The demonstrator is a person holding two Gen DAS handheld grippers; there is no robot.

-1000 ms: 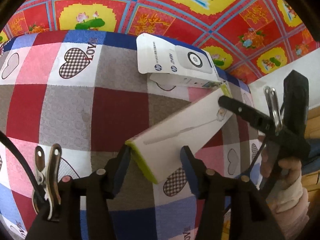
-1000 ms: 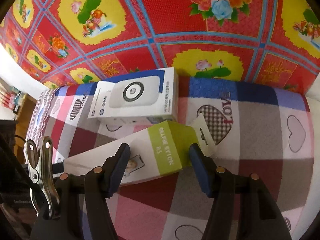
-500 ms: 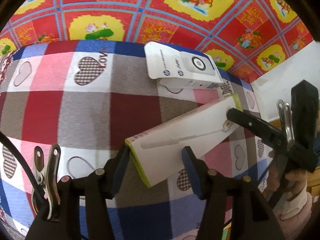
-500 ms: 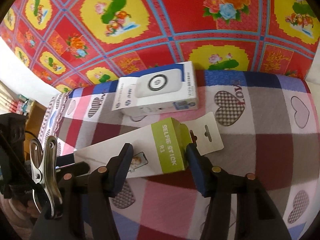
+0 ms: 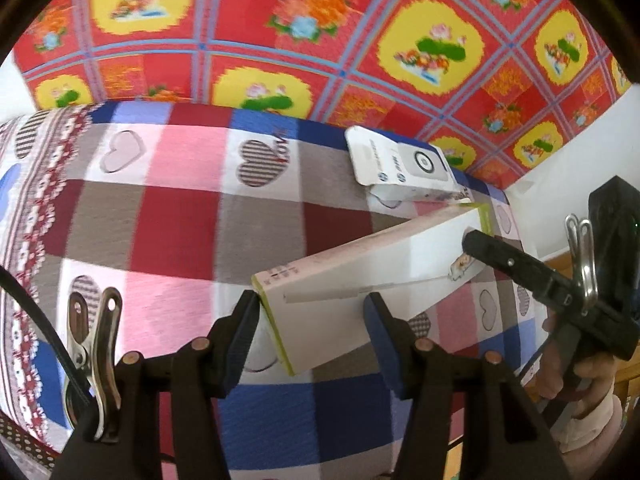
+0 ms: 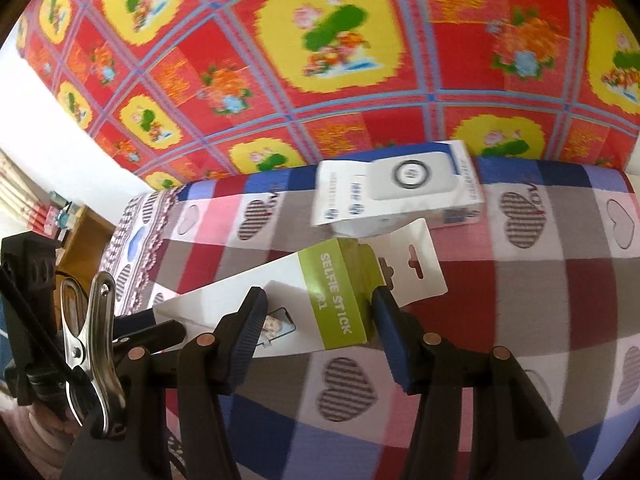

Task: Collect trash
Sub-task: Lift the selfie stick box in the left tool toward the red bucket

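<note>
You've got the selfie-stick box pinched by left gripper and right gripper; keep both ends level.

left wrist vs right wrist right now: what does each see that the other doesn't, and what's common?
Left wrist only: the plain white bottom end of the long white-and-green cardboard selfie stick box between the left gripper pads, and the person's hand on the right tool.

Right wrist only: the box's green "SELFIE STICK" band, its white hang tab, the right gripper clamped there, wooden furniture beyond the bed.

Both: the white-and-blue printer box on the checked heart bedspread, the red floral wall cloth.
</note>
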